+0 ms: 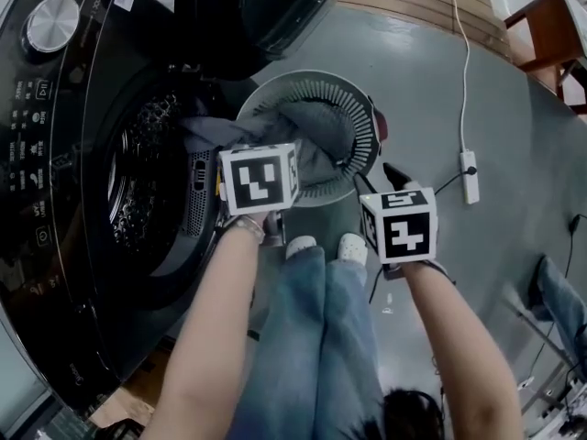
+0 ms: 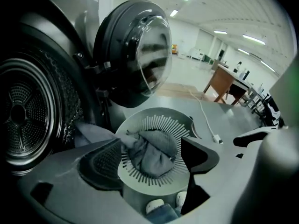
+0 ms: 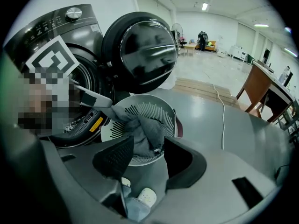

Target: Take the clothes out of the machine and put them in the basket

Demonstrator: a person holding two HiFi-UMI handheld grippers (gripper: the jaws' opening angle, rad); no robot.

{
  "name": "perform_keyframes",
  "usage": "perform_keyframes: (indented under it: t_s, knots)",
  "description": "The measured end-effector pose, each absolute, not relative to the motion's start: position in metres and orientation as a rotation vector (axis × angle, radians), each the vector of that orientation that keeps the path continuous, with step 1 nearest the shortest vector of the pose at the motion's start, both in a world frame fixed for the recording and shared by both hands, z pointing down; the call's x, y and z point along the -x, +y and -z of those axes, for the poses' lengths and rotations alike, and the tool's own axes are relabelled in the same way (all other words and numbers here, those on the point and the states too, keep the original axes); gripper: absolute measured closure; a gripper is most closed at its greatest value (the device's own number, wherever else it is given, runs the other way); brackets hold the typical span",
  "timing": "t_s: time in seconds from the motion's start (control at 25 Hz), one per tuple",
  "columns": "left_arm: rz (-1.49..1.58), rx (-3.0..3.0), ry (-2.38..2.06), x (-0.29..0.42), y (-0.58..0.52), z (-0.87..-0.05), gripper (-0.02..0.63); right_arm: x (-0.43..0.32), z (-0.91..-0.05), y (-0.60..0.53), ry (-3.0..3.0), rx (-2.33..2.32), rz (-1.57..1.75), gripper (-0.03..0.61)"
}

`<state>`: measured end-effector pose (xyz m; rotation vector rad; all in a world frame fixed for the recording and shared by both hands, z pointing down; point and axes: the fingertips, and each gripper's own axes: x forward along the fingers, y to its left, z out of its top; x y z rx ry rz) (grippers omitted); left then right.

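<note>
Bare grey floor, open hall with strip lights. A power strip on its white lead lies at 3 o'clock in the head view, and a wooden table stands at 1 o'clock.

Washing machine, dark and front-loading, fills 9 o'clock. Its door is swung fully open at 12 o'clock, leaving the drum mouth unobstructed.

White slatted basket sits on the floor just beside the drum mouth, near the centre of the head view. It is probably parked that close so laundry needs only a short carry.

Grey clothes: most of the bundle is heaped inside the basket. One tail runs back toward 9 o'clock over the basket rim to the lip of the machine opening. The load looks mostly across but not wholly clear of the machine.

Left gripper: claw wide, pads pressing on nothing. It points steeply down over the basket's 8 o'clock edge. The heap shows between the jaws but lies beyond them. In the right gripper view the tail drapes off one of its fingers.

Right gripper: claw moderately apart and empty, with only the heap showing beyond the gap. It hangs outside the basket at 4 o'clock, likely kept clear of the drop.

The person's white shoes stand at 6 o'clock of the basket.

Judgement: the trailing tail needs lifting in, and it could snag on the door lip.
</note>
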<state>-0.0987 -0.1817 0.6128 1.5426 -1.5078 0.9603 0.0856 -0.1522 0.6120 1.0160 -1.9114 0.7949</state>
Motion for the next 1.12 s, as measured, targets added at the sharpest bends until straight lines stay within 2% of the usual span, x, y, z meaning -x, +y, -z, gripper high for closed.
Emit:
perform_keyframes:
  t_s: [0.28,0.52,0.8,0.84,0.88,0.92,1.0,1.12]
  knots:
    - [-1.124,-1.585,-1.535,0.151,-0.181,-0.644,0.221,-0.059,-0.639,-0.151,-1.903,-0.974,-0.821,0.374]
    - [-1.390,-1.540,-1.634,0.215,-0.184,-0.674,0.202,-0.034,-0.662,-0.156,-1.907,-0.952,-0.846,0.376]
    - [-1.517,-1.493,-1.581,0.243,-0.182,-0.713,0.204,-0.018,-0.685,-0.157,-1.908,-0.915,-0.855,0.379]
    - [-1.529,-1.476,-1.611,0.247,-0.181,-0.712,0.225,-0.017,-0.687,-0.156,-1.907,-0.907,-0.854,0.380]
    - [-1.531,-1.463,-1.653,0.251,-0.181,-0.708,0.373,-0.016,-0.688,-0.155,-1.906,-0.901,-0.854,0.380]
    - [-1.509,-1.465,-1.685,0.252,-0.182,-0.703,0.601,-0.016,-0.689,-0.154,-1.905,-0.895,-0.853,0.382]
    - [-1.377,-1.535,-1.670,0.237,-0.183,-0.694,0.601,-0.016,-0.688,-0.151,-1.903,-0.882,-0.850,0.388]
    - [-1.056,-1.751,-1.480,0.177,-0.187,-0.681,0.601,-0.021,-0.684,-0.146,-1.895,-0.874,-0.845,0.394]
